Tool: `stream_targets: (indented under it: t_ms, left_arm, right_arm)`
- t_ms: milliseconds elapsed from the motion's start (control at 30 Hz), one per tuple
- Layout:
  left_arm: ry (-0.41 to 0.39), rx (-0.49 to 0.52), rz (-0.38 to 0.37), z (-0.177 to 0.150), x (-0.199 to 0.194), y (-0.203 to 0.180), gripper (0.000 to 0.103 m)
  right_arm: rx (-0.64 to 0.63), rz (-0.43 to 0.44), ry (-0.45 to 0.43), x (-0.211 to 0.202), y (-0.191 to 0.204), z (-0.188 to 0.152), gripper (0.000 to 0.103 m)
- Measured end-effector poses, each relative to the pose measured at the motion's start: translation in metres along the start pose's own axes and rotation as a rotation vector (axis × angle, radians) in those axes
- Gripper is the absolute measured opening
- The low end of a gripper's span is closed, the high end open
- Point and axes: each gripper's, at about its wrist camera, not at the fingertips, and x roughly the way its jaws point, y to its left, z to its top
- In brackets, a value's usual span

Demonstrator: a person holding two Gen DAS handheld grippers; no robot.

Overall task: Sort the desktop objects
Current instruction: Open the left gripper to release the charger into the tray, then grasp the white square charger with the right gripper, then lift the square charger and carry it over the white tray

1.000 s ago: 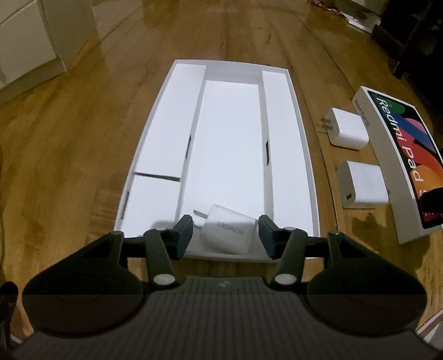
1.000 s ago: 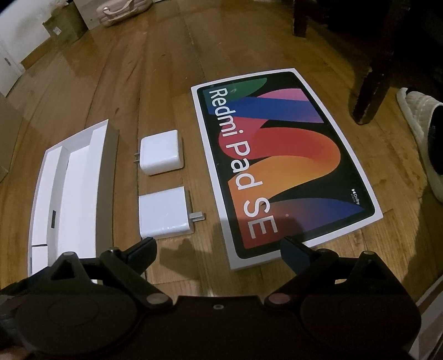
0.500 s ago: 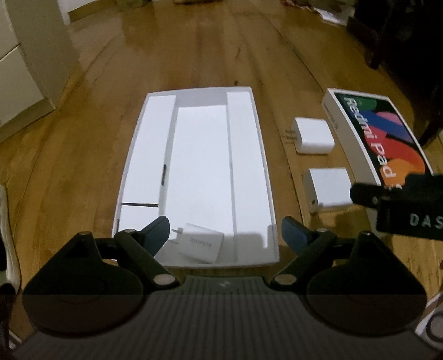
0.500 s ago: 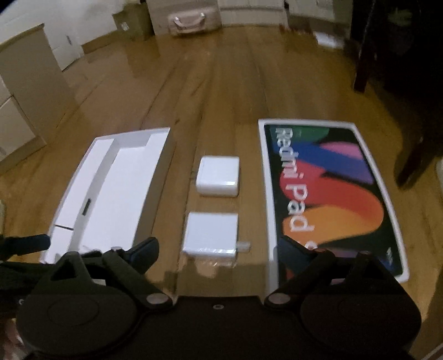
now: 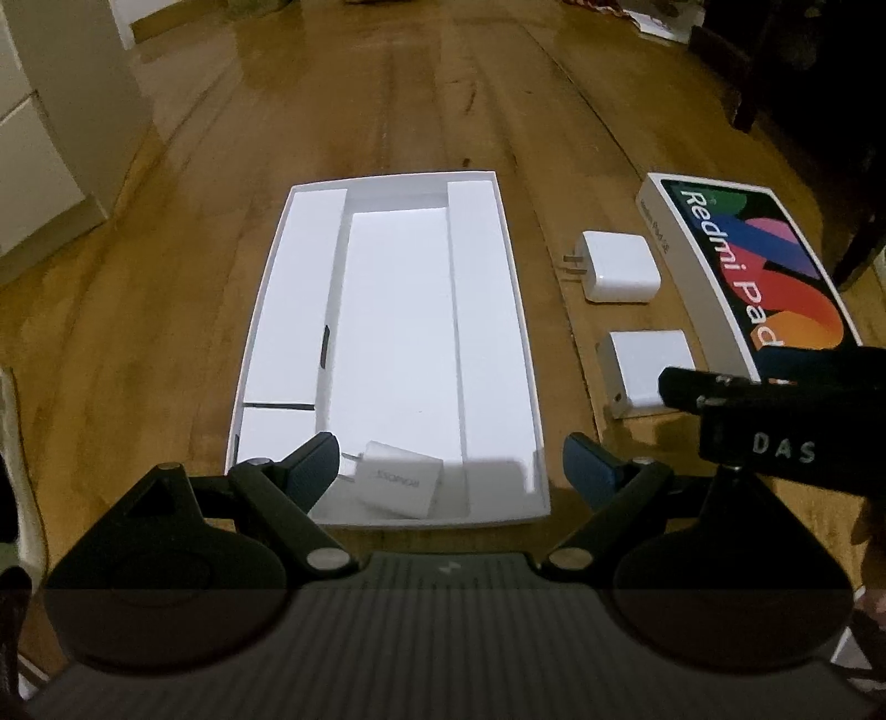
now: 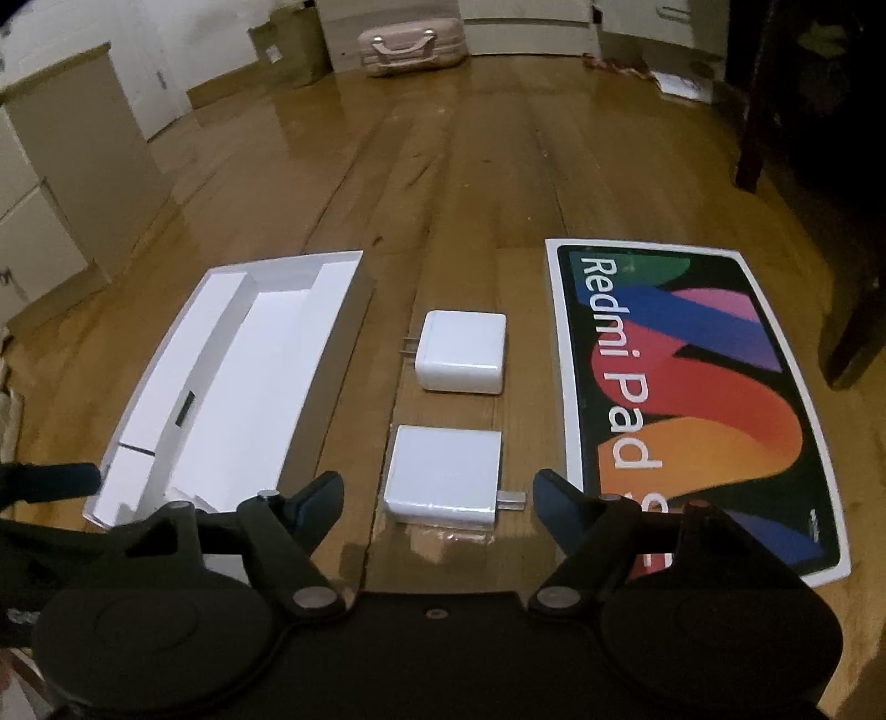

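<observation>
A white open box tray (image 5: 487,310) lies on the wooden floor; it also shows in the right wrist view (image 6: 332,343). A white charger (image 5: 396,484) lies in the tray's near end. My left gripper (image 5: 449,471) is open and empty above that end. Two more white chargers lie between the tray and the Redmi Pad SE lid (image 6: 692,399): a far one (image 6: 462,351) and a near one (image 6: 443,476). My right gripper (image 6: 437,498) is open and empty, its fingers either side of the near charger, just short of it.
A pink suitcase (image 6: 410,41) and a cardboard box (image 6: 288,47) stand at the far wall. White cabinets (image 6: 66,183) are on the left. Dark furniture legs (image 6: 758,111) stand at the right. The right gripper's body (image 5: 775,421) crosses the left view.
My left gripper opened, let go of the charger in the tray and pulled back. My right gripper swung left and lined up on the near charger.
</observation>
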Motion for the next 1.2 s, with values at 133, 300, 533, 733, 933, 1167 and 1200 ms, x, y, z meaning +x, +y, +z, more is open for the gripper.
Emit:
stream_targets:
  t_ms: [133,300,533,733,933,1167,1200]
  left_arm:
    - [0.008,-0.035,-0.002,0.000,0.001,0.010,0.088]
    - [-0.034,-0.072,0.012,0.000,-0.005,0.021,0.088]
    - [-0.087,-0.080,-0.016,0.004,-0.015,0.023,0.088]
    - [-0.036,-0.186,0.002,0.002,-0.004,0.049,0.088]
    - [-0.037,-0.242,-0.009,0.004,0.003,0.058,0.088]
    - [-0.020,-0.268,-0.036,0.002,0.009,0.054,0.088]
    - [-0.027,-0.272,-0.033,0.002,0.007,0.055,0.088]
  right_arm:
    - [-0.014,0.024,0.039,0.006,-0.001,0.000,0.066]
    - [-0.033,0.002,0.017,0.004,0.001,0.003,0.066]
    - [0.035,0.014,0.057,0.024,-0.009,0.002,0.067]
    - [0.041,0.019,0.091,0.037,-0.005,0.007,0.066]
    - [0.012,-0.013,0.095,0.048,0.001,0.008,0.067]
    - [-0.109,-0.084,0.079,0.059,0.016,0.006,0.065]
    - [-0.117,-0.090,0.075,0.060,0.017,0.006,0.064]
